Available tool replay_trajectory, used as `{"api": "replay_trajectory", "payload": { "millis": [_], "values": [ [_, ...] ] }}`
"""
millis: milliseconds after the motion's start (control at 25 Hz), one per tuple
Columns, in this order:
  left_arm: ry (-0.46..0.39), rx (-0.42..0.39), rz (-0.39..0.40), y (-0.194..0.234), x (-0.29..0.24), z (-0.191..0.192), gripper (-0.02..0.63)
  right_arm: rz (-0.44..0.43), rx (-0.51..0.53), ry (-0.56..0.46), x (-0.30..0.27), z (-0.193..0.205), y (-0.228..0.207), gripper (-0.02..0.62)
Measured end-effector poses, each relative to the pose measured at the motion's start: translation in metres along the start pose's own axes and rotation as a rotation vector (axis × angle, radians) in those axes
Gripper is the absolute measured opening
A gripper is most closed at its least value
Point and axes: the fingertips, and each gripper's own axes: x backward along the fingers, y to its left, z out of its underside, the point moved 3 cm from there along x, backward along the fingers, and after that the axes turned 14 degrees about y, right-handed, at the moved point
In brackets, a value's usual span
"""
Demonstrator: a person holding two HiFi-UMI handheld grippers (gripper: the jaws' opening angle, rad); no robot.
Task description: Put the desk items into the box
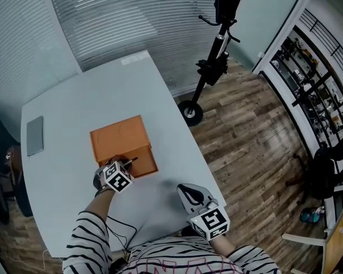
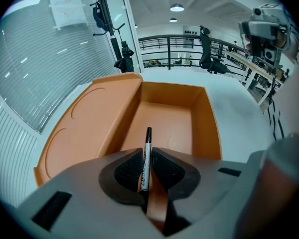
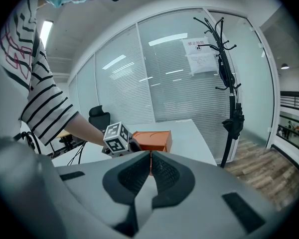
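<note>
Left gripper clamped on a black marker, held over the open orange box | right gripper closed, empty, held at the white worktop's near edge

The box stands open with its floor bare, so nothing blocks the drop below the marker pinched in the left tool; only the near wall and the folded-back lid border it. The tabletop around is open, a grey pad lying well apart, the right tool near the front edge.
</note>
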Motion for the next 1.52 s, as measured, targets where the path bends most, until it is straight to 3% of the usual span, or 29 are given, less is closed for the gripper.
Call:
{"api": "replay_trajectory", "payload": {
  "millis": [600,1040,1520],
  "values": [
    [0.017,-0.023,-0.046,0.000,0.001,0.007,0.046,0.012,0.007,-0.004,0.011,0.004,-0.001,0.026],
    [-0.023,0.019,-0.093,-0.001,0.014,0.006,0.046,0.002,0.016,-0.010,0.020,0.006,0.000,0.026],
    [-0.230,0.251,-0.195,-0.003,0.066,0.007,0.042,-0.051,0.048,-0.029,0.022,0.003,0.003,0.026]
  ]
}}
